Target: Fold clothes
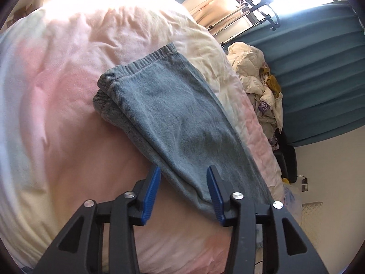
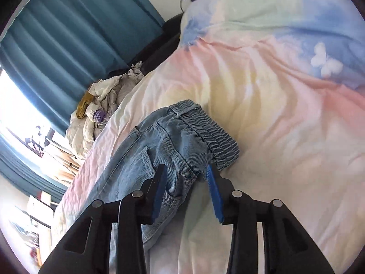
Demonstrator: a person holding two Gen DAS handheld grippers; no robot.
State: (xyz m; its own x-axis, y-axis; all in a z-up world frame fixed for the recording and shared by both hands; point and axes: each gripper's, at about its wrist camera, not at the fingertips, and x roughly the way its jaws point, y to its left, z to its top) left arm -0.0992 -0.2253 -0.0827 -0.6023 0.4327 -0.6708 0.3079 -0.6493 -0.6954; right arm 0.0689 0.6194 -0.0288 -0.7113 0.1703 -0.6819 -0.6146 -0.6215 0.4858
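Observation:
Light blue jeans (image 1: 168,114) lie folded lengthwise on the pastel duvet (image 1: 68,91). Their hem end points away from me in the left wrist view. My left gripper (image 1: 183,171) is open low over the near part of the leg. Denim runs between its blue pads (image 1: 150,191) without being pinched. In the right wrist view the elastic waistband (image 2: 209,134) and pocket area of the jeans (image 2: 146,159) rest on the duvet (image 2: 262,91). My right gripper (image 2: 186,171) is open, straddling a bunched fold of denim just below the waistband; its pads do not press on the fold.
A heap of cream bedding and clothes (image 1: 257,84) sits beyond the bed's edge, also visible as the heap (image 2: 100,109) in the right wrist view. Teal curtains (image 1: 319,68) hang behind it, beside a bright window. A dark chair (image 2: 159,45) stands by the bed.

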